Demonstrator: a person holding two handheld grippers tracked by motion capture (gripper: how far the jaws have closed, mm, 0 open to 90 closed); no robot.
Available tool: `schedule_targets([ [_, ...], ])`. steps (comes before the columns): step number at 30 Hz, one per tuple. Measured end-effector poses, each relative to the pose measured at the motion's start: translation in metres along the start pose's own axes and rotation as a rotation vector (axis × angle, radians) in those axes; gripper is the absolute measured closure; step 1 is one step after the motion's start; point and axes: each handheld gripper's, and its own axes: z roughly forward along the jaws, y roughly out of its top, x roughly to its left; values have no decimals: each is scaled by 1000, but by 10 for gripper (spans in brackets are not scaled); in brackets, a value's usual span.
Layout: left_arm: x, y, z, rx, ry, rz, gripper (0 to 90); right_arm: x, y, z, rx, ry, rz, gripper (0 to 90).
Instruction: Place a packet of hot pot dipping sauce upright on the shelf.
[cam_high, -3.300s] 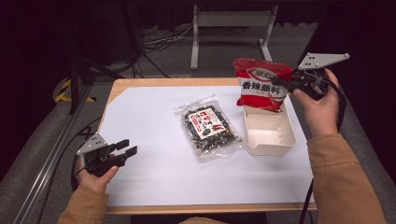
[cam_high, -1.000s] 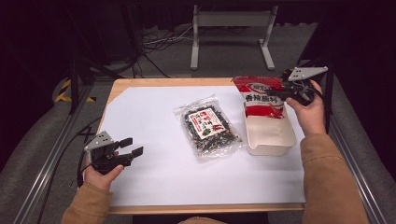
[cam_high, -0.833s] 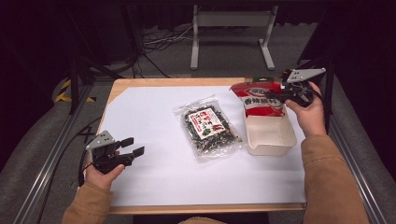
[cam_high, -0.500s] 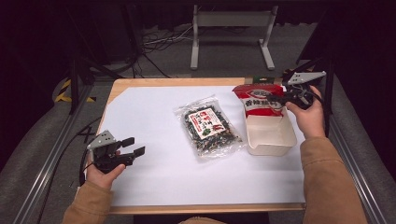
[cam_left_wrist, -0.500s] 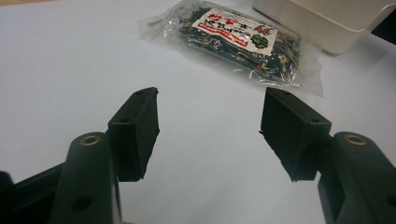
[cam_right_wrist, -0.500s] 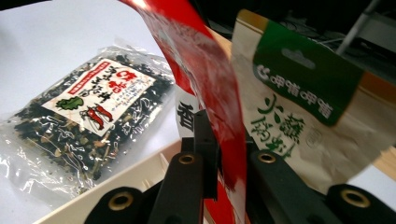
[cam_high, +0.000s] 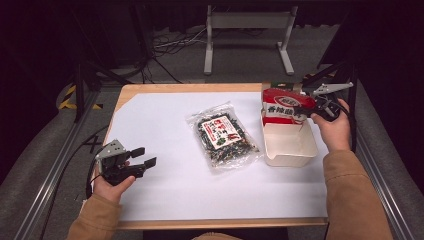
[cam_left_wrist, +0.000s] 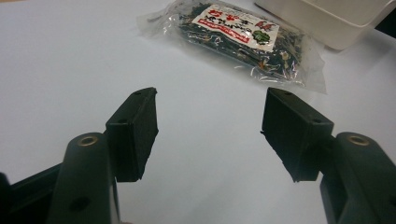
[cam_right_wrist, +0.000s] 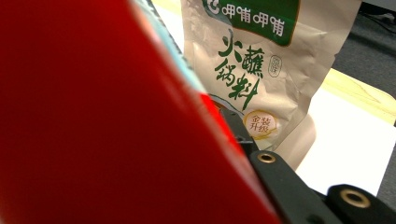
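Right gripper was clamped on the red packet, pinching it at its right edge and holding it tilted over the far end of the white box. Up close in the right gripper view the red packet covered most of the frame, with a tan pouch with green print standing right behind it. Clear bag of dark snacks lay flat mid-table on the white sheet, just left of the box. Left gripper sat low at the near-left, jaws spread with nothing between them, pointing toward the clear bag.
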Motion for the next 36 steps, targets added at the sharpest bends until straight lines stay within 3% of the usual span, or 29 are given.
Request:
schedule_targets([
  [2,3,2,3,5,-23,-24,364,1,0,0,-3,0,10,824],
  [6,6,7,10,37,15,-11,373,2,-2,-1,-32,7,44,702],
  [10,5,13,11,49,24,-12,383,6,-2,-5,-49,-4,47,602],
  [11,5,15,11,55,28,-1,383,8,-2,-7,-67,-11,50,534],
  [13,3,19,13,62,24,2,382,9,-2,-9,-74,-15,57,506],
  [16,0,27,17,76,29,34,377,13,-7,-14,-112,-37,79,386],
  [20,-2,37,24,87,34,65,371,19,-13,-23,-123,-69,69,344],
  [26,-7,54,35,102,2,55,365,31,-25,-42,-175,-113,58,339],
  [28,-10,62,38,95,5,83,365,35,-28,-45,-166,-124,53,339],
  [32,-16,69,41,94,1,96,371,44,-34,-52,-174,-120,47,339],
  [35,-19,75,43,100,1,109,371,52,-39,-59,-181,-102,74,337],
  [36,-20,79,44,100,-22,117,378,54,-40,-60,-182,-85,88,335],
])
